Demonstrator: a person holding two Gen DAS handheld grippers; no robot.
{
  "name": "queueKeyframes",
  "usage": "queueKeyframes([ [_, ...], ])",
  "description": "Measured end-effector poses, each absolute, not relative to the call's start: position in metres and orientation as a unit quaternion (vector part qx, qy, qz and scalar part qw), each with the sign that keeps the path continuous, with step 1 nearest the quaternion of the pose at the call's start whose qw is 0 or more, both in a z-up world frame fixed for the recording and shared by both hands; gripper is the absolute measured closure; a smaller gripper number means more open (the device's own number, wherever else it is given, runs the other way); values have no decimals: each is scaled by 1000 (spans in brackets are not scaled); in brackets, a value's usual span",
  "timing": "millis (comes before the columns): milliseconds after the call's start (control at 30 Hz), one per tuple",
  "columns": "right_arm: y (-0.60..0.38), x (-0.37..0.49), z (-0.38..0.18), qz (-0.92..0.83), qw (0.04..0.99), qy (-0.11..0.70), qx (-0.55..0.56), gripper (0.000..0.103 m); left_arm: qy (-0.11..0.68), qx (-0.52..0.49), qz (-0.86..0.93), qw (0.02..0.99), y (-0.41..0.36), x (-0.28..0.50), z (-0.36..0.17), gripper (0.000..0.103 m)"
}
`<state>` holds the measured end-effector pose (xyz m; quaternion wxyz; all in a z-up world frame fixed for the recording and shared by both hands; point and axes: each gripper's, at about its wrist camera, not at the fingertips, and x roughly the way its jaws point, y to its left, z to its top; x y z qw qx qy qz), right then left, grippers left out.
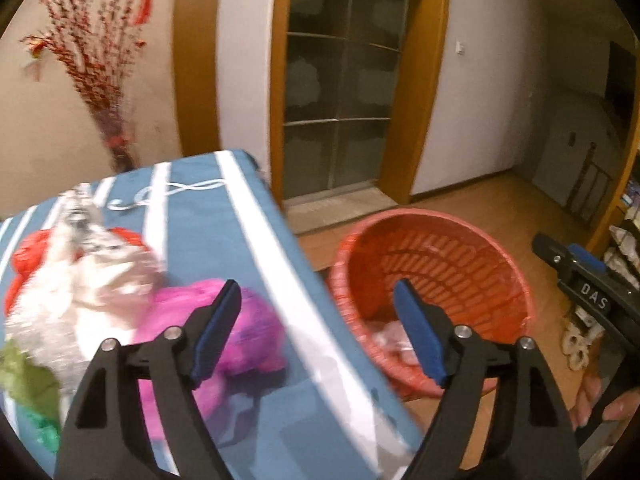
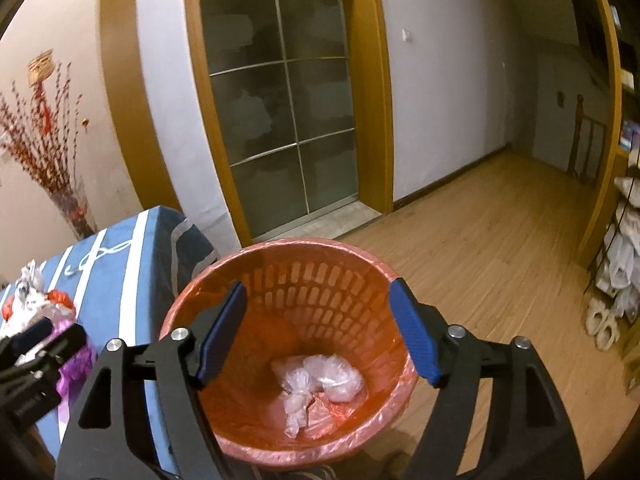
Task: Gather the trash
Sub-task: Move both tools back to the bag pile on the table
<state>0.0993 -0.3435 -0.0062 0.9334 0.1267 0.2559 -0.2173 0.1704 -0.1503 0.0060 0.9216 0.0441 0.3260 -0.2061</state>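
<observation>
1. red slotted trash basket point(image 2: 280, 280) lined with a thin red bag, upright on the wooden floor just beside the desk.
2. clear crumpled plastic bags point(image 2: 316, 380) lie at its bottom.
3. pink bag point(image 1: 240, 340), white crumpled plastic point(image 1: 100, 280) and red bag point(image 1: 28, 256) lie bunched together on the striped blue desk point(image 1: 248, 240).

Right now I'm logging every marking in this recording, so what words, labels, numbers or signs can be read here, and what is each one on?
"DAS": white letters on the black body of the right gripper, in the left wrist view.
White looping script on the blue striped cloth: not readable.
Hanging red and gold ornaments on the wall: too blurred to read.
Nothing else carries text.
</observation>
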Motion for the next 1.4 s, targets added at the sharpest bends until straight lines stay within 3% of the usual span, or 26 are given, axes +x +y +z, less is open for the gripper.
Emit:
queueKeyframes([
  [300, -292, 97, -4, -189, 944, 259, 86, 18, 291, 38, -115, 949, -62, 143, 22, 14],
  [667, -232, 116, -11, -99, 951, 281, 89, 22, 295, -19, 23, 955, 76, 128, 17, 14],
  [1300, -152, 199, -53, -24, 918, 378, 117, 21, 303, -48, 71, 949, 146, 132, 6, 14],
  [1367, -151, 202, -61, -22, 913, 389, 120, 24, 304, -50, 73, 949, 150, 134, 5, 14],
  [1400, -150, 203, -62, -17, 912, 392, 121, 35, 304, -49, 74, 949, 152, 135, 5, 14],
])
